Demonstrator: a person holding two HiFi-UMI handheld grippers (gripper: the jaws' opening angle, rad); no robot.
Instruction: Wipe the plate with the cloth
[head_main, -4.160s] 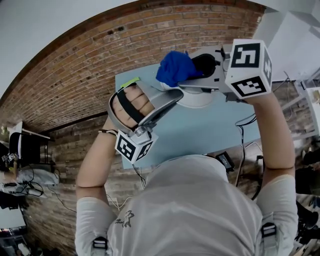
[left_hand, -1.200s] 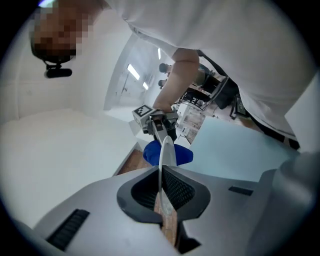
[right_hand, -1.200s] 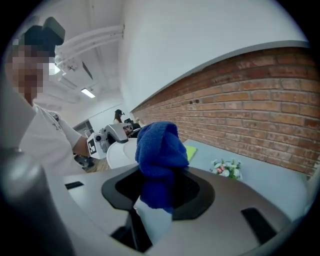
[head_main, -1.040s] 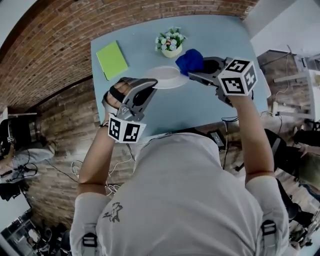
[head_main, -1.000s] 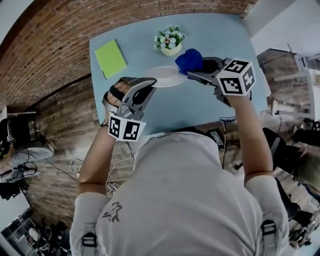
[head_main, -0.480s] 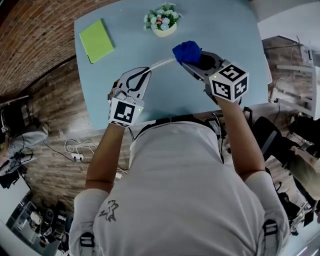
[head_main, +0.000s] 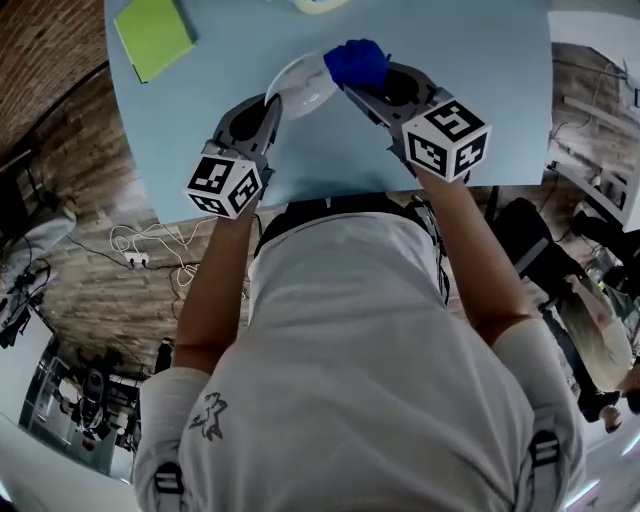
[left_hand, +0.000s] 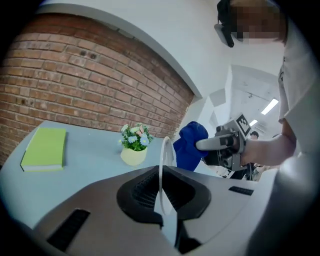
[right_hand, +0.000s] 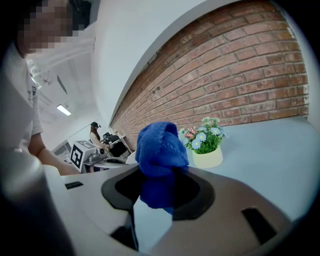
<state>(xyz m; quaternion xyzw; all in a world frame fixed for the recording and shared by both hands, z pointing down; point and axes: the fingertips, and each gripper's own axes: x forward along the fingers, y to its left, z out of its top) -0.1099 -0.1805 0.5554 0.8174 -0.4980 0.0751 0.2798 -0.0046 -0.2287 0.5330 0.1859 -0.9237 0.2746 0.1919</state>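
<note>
A white plate (head_main: 298, 84) hangs over the light blue table (head_main: 490, 90), pinched at its rim by my left gripper (head_main: 272, 104), which is shut on it. In the left gripper view the plate (left_hand: 162, 165) stands edge-on between the jaws of the left gripper (left_hand: 163, 202). My right gripper (head_main: 364, 86) is shut on a bunched blue cloth (head_main: 355, 62), which sits right at the plate's right edge. In the right gripper view the cloth (right_hand: 160, 147) bulges up out of the right gripper (right_hand: 159, 196). I cannot tell whether the cloth touches the plate.
A green notebook (head_main: 152, 35) lies at the table's far left. A small pot of flowers (left_hand: 134, 145) stands behind the plate, near the brick wall. Cables lie on the floor left of the table's near edge (head_main: 330, 195). A person (right_hand: 94, 133) stands far back.
Both grippers have sunk toward the table with plate and cloth. The left gripper has rolled, so the plate passed through edge-on and now faces the head view.
</note>
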